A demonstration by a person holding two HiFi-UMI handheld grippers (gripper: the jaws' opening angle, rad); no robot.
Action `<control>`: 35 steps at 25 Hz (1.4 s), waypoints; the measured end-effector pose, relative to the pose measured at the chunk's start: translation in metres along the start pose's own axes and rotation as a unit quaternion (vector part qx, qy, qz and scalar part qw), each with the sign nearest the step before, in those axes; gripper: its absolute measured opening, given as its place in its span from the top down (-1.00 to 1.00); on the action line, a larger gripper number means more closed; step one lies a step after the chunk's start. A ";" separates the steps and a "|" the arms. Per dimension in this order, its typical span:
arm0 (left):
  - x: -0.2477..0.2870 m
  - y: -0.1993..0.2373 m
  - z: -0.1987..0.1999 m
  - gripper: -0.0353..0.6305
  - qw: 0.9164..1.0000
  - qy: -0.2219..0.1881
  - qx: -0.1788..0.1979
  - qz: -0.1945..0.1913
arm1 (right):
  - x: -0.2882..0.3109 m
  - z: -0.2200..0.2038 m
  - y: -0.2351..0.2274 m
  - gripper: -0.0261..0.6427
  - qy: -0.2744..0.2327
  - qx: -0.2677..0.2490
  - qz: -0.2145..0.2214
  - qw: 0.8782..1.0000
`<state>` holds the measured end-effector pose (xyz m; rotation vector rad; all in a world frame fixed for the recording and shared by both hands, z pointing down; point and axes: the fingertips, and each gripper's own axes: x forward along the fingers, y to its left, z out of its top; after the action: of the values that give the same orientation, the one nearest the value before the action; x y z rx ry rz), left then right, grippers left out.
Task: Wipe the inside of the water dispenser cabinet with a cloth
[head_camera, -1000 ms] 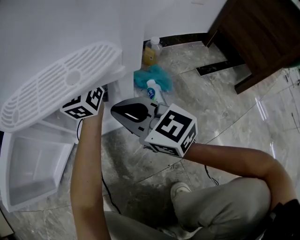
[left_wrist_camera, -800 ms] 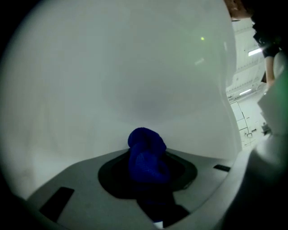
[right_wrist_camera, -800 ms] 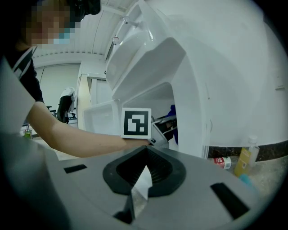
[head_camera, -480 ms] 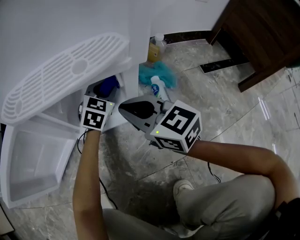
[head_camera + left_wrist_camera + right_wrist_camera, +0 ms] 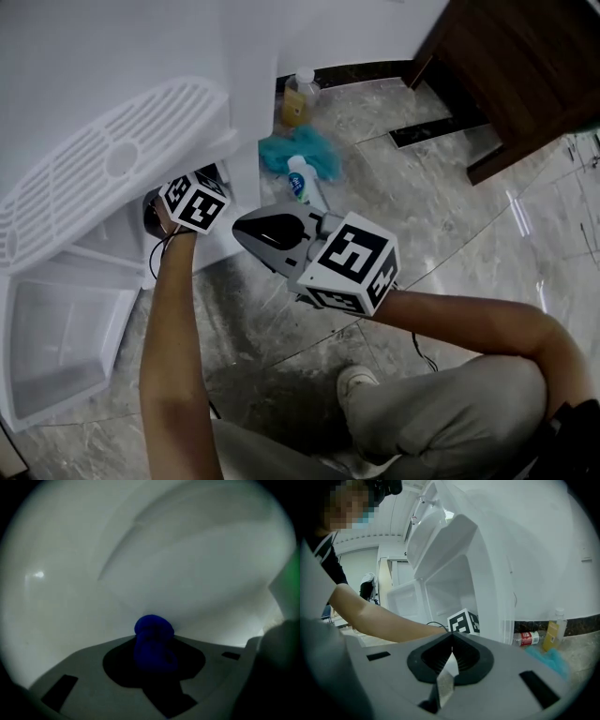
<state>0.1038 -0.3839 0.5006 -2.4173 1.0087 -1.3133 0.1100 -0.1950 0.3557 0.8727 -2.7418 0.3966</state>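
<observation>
The white water dispenser (image 5: 112, 56) stands at the left, its lower cabinet door (image 5: 56, 347) swung open. My left gripper (image 5: 157, 214) reaches into the cabinet opening; only its marker cube (image 5: 195, 202) and the forearm show clearly. It is shut on a bunched blue cloth (image 5: 152, 641), which sits close to the white inner wall (image 5: 164, 564). My right gripper (image 5: 244, 223) hovers outside, in front of the cabinet, with its jaws shut (image 5: 451, 648) and nothing between them.
A white slotted drip tray (image 5: 103, 178) juts out above the opening. On the marble floor behind lie a teal cloth (image 5: 302, 150), a small bottle (image 5: 302, 180) and a yellow-liquid bottle (image 5: 298, 101). Dark wooden furniture (image 5: 516, 66) stands at the upper right.
My left gripper has dropped from beside the drip tray down into the cabinet opening, rolling as it went; the blue cloth is now hidden in the head view. The right gripper has barely shifted.
</observation>
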 end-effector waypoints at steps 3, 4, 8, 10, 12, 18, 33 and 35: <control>-0.002 -0.001 0.003 0.52 0.999 -0.029 -0.019 0.010 | -0.006 -0.003 -0.008 0.93 0.003 0.003 -0.006 1.000; -0.004 -0.005 0.003 0.51 0.999 -0.037 -0.021 0.009 | -0.007 -0.004 -0.010 0.93 0.004 0.007 -0.007 1.000; -0.011 -0.014 0.002 0.51 0.999 -0.040 -0.020 0.001 | -0.004 -0.008 -0.012 0.93 0.008 0.011 -0.006 1.000; -0.012 -0.016 0.003 0.51 0.999 -0.037 -0.016 -0.002 | -0.003 -0.008 -0.011 0.93 0.007 0.009 -0.005 1.000; -0.010 -0.016 0.003 0.51 1.000 -0.027 0.008 0.004 | -0.002 -0.006 -0.010 0.93 0.004 0.009 -0.006 1.000; 0.003 0.000 0.002 0.51 0.999 0.006 0.029 0.013 | -0.001 -0.014 -0.006 0.93 0.015 0.018 -0.005 1.000; -0.133 -0.054 -0.018 0.51 0.986 -0.065 0.144 -0.050 | 0.049 0.006 0.008 0.93 0.020 -0.018 -0.018 0.999; -0.163 -0.070 -0.024 0.51 0.982 -0.076 0.160 -0.069 | 0.058 0.012 0.023 0.93 0.015 -0.026 -0.001 1.000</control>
<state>0.0575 -0.2224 0.4403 -2.3270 0.5506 -1.2019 0.0485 -0.2118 0.3578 0.8480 -2.7107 0.3327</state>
